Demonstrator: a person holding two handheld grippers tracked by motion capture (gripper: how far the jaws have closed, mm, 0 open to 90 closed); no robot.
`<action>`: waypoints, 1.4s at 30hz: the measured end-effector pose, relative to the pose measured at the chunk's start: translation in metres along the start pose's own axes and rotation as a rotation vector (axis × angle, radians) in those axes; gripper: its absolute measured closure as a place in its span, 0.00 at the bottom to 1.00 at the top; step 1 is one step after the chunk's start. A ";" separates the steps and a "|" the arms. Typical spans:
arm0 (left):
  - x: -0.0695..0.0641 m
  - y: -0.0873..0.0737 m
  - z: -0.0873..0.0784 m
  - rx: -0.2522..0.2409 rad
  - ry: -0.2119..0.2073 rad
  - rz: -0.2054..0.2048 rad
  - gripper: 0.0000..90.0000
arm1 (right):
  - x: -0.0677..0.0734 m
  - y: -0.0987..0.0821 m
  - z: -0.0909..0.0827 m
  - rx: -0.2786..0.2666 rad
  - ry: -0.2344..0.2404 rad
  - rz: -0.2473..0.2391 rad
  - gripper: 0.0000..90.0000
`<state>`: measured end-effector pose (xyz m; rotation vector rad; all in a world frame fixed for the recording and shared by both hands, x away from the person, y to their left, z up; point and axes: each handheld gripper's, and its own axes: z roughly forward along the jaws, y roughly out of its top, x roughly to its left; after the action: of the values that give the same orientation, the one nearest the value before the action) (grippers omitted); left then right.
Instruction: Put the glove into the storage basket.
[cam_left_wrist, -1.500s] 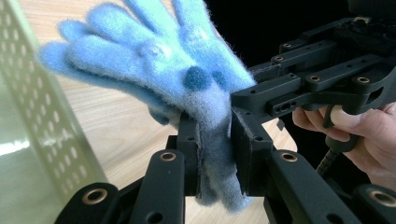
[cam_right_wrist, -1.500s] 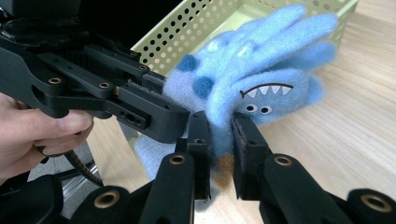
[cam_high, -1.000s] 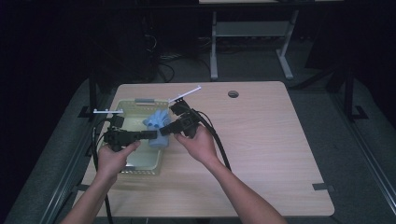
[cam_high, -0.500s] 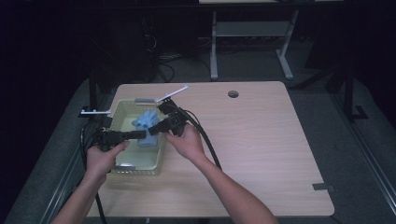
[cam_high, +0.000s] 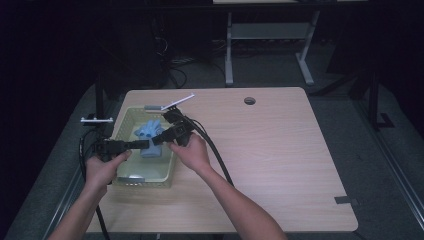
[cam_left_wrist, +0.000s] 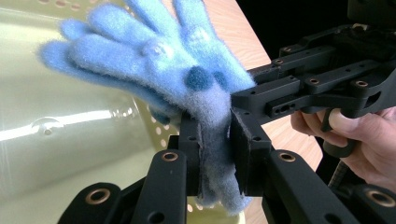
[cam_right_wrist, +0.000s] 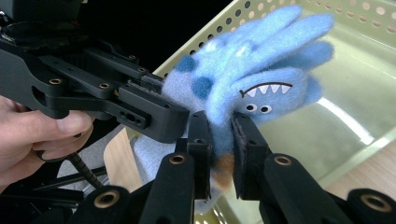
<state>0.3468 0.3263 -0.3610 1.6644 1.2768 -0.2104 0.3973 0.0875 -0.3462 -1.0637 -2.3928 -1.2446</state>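
The fuzzy light-blue fleece glove has darker blue spots on one side and, in the right gripper view, a little monster face with white teeth and two eyes stitched on one finger. An orange patch shows low on its cuff between my right jaws. It hangs in the air over the pale yellow-green perforated plastic basket, fingers spread toward the basket's far end.

My left gripper is clenched on the cuff, the fleece squeezed flat between its pads. My right gripper is clamped on the same glove just beside it, so the two sets of jaws cross at the cuff.

From the high view the glove is a small blue blur and its pattern cannot be read. The cuff's edge is hidden behind my jaws in both gripper views.

The basket sits at the left of the light wooden bench.
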 end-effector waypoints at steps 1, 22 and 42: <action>0.001 0.000 0.000 -0.001 -0.002 -0.006 0.84 | -0.001 0.000 0.001 0.001 0.002 0.005 0.88; 0.021 0.000 -0.002 0.039 0.027 -0.023 0.85 | -0.009 0.000 0.025 0.014 0.025 0.039 0.87; 0.046 -0.002 0.009 0.155 0.121 -0.030 0.85 | -0.026 -0.011 0.064 0.050 0.032 0.094 0.86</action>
<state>0.3685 0.3487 -0.3963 1.8129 1.4064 -0.2351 0.4155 0.1208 -0.4050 -1.1187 -2.3101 -1.1552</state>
